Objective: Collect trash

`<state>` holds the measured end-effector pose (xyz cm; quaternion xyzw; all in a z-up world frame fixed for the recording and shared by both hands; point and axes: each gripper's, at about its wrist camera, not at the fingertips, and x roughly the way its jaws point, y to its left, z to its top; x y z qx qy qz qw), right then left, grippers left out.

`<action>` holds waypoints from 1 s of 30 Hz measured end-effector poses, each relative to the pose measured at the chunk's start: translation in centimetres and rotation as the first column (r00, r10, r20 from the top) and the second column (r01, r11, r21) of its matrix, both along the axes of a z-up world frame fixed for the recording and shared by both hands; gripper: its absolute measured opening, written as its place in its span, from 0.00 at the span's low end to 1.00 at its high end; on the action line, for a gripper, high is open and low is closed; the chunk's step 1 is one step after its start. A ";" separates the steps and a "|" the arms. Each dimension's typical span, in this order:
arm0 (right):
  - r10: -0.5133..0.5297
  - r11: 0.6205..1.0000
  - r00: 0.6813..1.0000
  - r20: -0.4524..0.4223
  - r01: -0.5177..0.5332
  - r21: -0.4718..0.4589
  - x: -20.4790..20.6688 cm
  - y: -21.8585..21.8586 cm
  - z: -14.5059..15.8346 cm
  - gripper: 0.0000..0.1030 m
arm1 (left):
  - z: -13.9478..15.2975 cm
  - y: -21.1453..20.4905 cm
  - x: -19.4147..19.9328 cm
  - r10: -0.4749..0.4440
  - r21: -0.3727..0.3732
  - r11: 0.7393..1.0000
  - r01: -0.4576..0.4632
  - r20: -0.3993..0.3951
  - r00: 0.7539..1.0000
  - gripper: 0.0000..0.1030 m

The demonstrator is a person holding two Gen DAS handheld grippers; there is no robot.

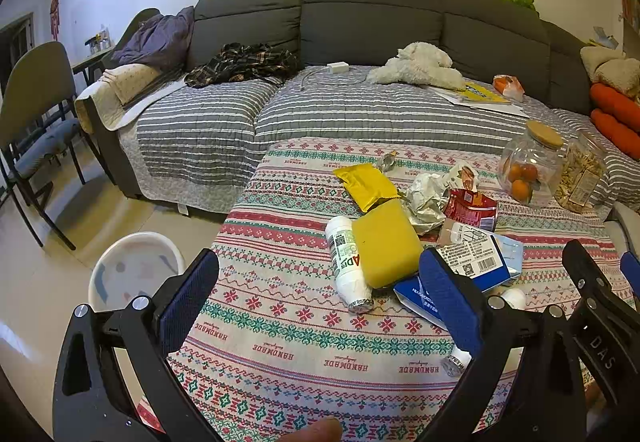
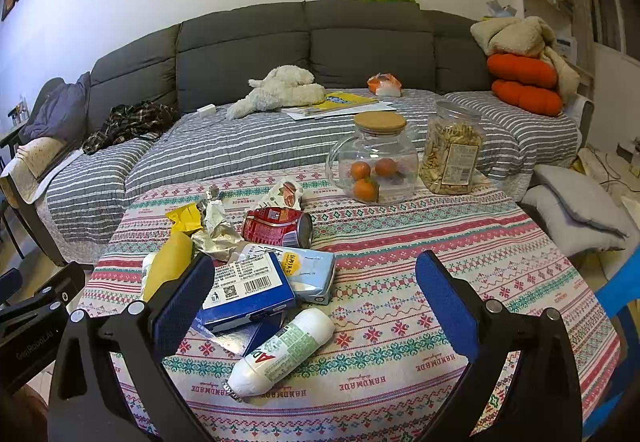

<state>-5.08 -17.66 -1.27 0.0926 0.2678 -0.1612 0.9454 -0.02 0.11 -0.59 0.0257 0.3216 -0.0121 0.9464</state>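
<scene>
Trash lies in a heap on the patterned tablecloth (image 1: pixel 280 342): a white AD bottle (image 1: pixel 346 262), a yellow sponge-like block (image 1: pixel 386 242), a yellow wrapper (image 1: pixel 366 183), crumpled foil (image 1: pixel 426 197), a red can (image 1: pixel 472 207) and a blue-and-white carton (image 1: pixel 476 262). My left gripper (image 1: pixel 320 298) is open and empty, just short of the heap. In the right wrist view a second white AD bottle (image 2: pixel 282 352) lies in front of the carton (image 2: pixel 248 286) and red can (image 2: pixel 278 228). My right gripper (image 2: pixel 314 302) is open and empty above that bottle.
A white bin (image 1: pixel 134 268) stands on the floor left of the table. A glass jar of oranges (image 2: pixel 374 161) and a jar of snacks (image 2: pixel 452 151) stand at the table's far right. A grey sofa (image 2: pixel 280 53) lies behind, a chair (image 1: pixel 36 129) at left.
</scene>
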 end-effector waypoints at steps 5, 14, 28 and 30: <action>0.000 1.000 1.000 -0.002 0.000 -0.001 0.0 0.0 0.0 0.95 | 0.0 0.2 -0.1 0.003 -0.002 1.000 -0.003 -0.001 1.000 0.93; -0.003 1.000 0.998 -0.057 0.003 -0.003 0.5 -0.2 -0.6 0.95 | -0.6 0.9 0.4 0.012 -0.012 1.000 -0.012 -0.025 1.000 0.93; -0.026 0.967 0.976 -0.216 0.079 0.241 2.5 -5.9 -1.8 0.95 | -2.7 0.5 7.7 -0.117 -0.255 0.966 0.040 -0.293 0.949 0.93; -0.024 0.958 0.974 -0.226 0.088 0.274 2.7 -6.3 -2.0 0.95 | -3.7 0.0 8.9 -0.127 -0.294 0.955 0.023 -0.341 0.931 0.93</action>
